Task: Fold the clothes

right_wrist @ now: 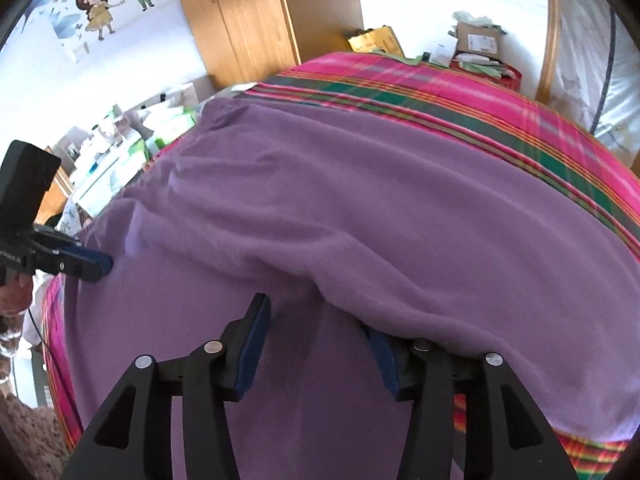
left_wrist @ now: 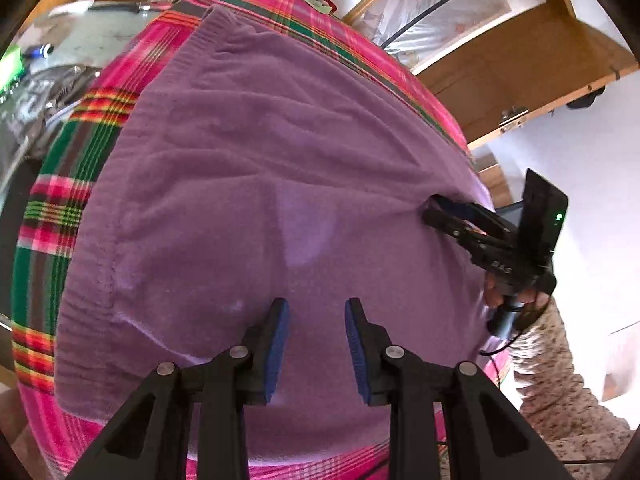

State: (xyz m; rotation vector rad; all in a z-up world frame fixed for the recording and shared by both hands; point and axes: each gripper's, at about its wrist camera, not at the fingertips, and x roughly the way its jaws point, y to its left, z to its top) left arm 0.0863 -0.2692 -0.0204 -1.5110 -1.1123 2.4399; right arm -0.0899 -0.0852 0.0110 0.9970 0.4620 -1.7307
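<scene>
Left wrist view: purple garment point(left_wrist: 256, 184) laid flat on plaid blanket point(left_wrist: 52, 216), left gripper point(left_wrist: 317, 322) held apart above it; right wrist view: right gripper point(right_wrist: 320, 336) spread wide beneath a fold, best smoothed before pinching.

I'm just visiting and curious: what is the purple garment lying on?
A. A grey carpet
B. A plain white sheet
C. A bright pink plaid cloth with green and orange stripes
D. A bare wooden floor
C: the purple garment is spread flat on a pink plaid cloth whose green and orange stripes show all round its edges in both views.
</scene>
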